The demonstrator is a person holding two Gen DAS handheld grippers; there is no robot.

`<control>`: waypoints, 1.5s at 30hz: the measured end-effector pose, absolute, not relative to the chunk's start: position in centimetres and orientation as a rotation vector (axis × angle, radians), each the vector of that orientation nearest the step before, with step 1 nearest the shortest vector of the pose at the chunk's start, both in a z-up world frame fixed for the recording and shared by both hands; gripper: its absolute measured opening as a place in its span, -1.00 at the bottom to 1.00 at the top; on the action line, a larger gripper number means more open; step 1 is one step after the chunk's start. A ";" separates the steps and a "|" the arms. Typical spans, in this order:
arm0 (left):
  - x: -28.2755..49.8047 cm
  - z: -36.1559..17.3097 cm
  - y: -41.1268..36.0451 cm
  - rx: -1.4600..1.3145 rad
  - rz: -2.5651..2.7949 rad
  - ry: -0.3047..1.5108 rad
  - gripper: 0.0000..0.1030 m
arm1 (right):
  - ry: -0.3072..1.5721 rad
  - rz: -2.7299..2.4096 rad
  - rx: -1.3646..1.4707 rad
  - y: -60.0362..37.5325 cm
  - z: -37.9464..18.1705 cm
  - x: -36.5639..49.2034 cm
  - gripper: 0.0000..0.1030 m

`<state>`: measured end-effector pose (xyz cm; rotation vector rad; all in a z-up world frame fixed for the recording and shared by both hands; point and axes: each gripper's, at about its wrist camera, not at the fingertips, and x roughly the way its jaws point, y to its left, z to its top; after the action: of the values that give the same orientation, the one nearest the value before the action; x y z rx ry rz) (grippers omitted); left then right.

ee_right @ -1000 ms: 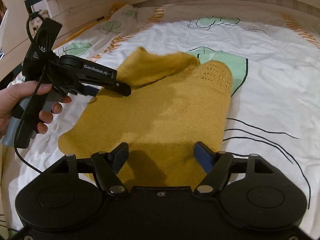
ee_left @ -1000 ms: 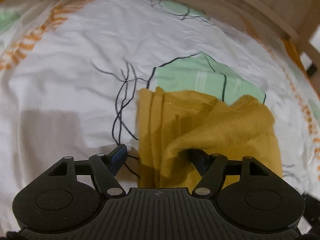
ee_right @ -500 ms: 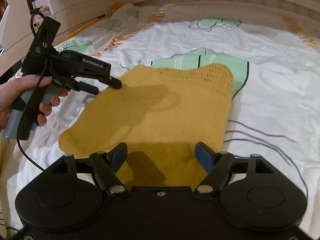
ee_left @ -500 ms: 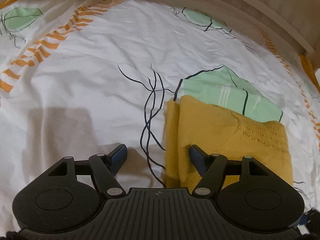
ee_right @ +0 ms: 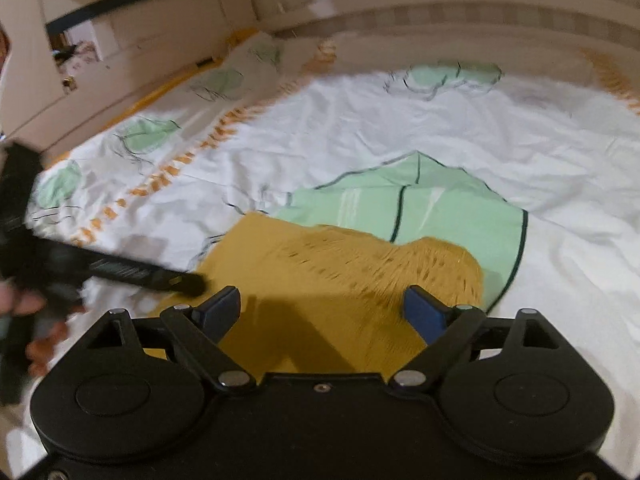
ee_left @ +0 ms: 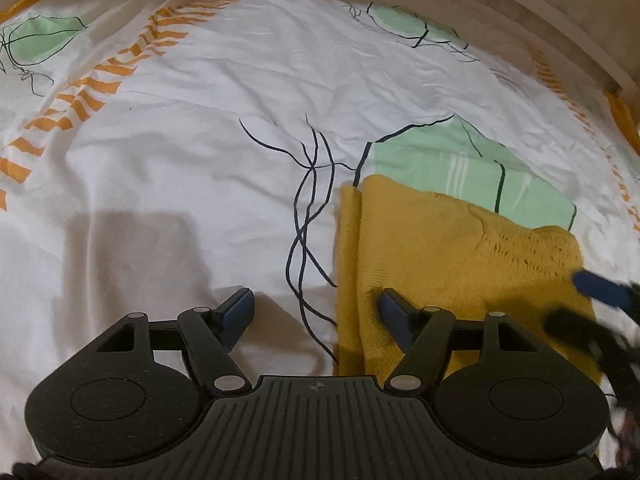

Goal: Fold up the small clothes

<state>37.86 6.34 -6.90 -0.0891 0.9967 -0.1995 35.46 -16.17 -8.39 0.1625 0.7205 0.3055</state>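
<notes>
Both grippers [ee_left: 314, 306] [ee_right: 322, 308] agape, mustard knit [ee_left: 440, 260] folded, left edge doubled, bedsheet [ee_left: 180, 160]

white bedsheet [ee_left: 168, 184] | green patches, orange stripes | wooden bed frame [ee_right: 400, 4]

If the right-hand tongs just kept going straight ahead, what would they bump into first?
Probably the yellow knitted garment, which lies right between and ahead of the open right tongs. Beyond it is only the printed bedsheet. Their height above the cloth is unclear.
</notes>
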 end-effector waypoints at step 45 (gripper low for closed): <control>33.2 -5.3 8.5 -0.192 -0.279 1.061 0.31 | 0.734 0.140 0.240 -19.5 -6.7 29.8 0.99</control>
<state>33.20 8.54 -5.33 -0.1918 1.0615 -0.2786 29.82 -19.53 -6.67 0.2404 0.7339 0.1396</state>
